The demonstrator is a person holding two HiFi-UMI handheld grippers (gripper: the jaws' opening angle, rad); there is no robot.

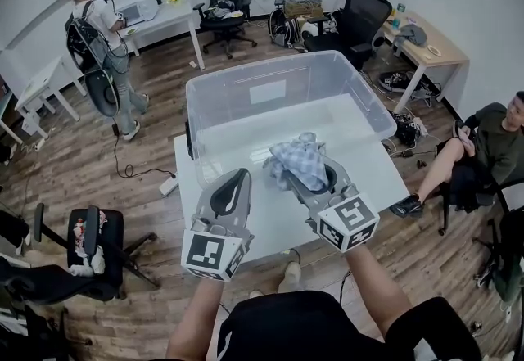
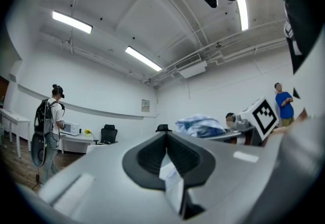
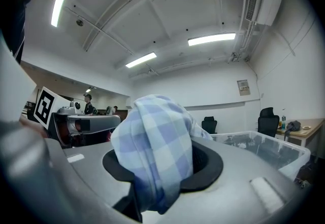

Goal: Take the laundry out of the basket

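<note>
**Checked cloth held up at the near edge of the bin**

The person stands at a white table (image 1: 274,228) with a large clear plastic bin (image 1: 221,106) on it, a gripper in each hand, both pointing roughly level across the tabletop.

The right gripper (image 1: 313,173) is clamped on a bundle of blue-and-white checked cloth (image 1: 299,161). In the right gripper view the fabric bulges up out of the dark pads and hangs over them in front, so the jaws are closed on it rather than meeting each other. The cloth is up in the air by the bin's near wall, above rim level. I cannot tell whether it hangs just inside that wall or just outside it.

The left gripper (image 1: 238,178) sits just beside the right one, to its left, over the table in front of the bin. Its jaws are drawn together. A thin pale sliver shows along the seam between them, and I cannot make out what it is.

Further back, a person wearing a backpack (image 1: 97,28) stands at a white desk, and another person (image 1: 491,138) sits by the right wall.
</note>
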